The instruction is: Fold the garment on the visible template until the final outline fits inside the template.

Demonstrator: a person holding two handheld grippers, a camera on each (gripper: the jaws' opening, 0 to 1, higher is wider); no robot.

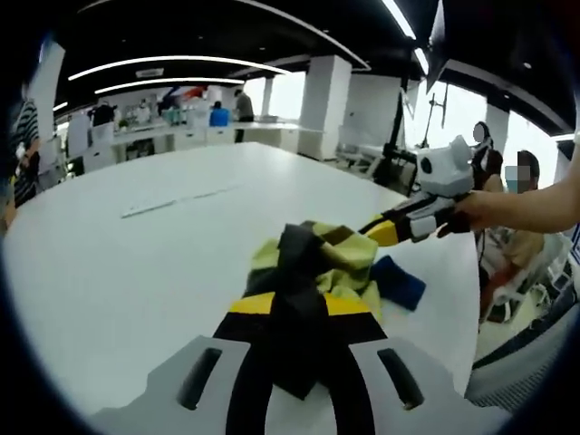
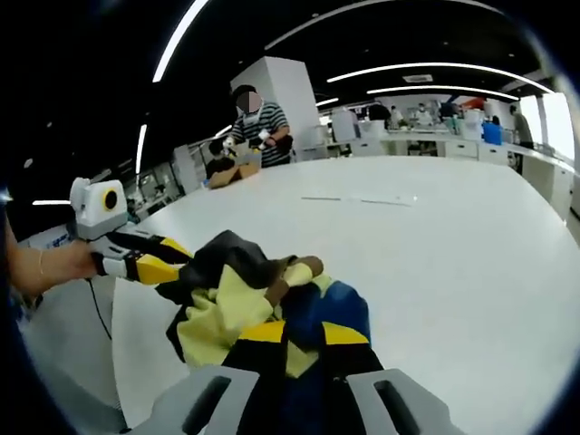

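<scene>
On the white worktop (image 1: 136, 272), the left claw (image 1: 294, 313) and right claw (image 2: 294, 340) each clench the bunched garment (image 1: 322, 258).

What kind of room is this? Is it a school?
Probably a big open lab or workshop, not a classroom: long white worktables, strip lights overhead, and people busy at other benches.

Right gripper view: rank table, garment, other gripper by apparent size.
1. table, largest.
2. garment, bunched near the camera, which inflates it.
3. left gripper, smallest, at the view's left side, jaws shut on the garment.
</scene>
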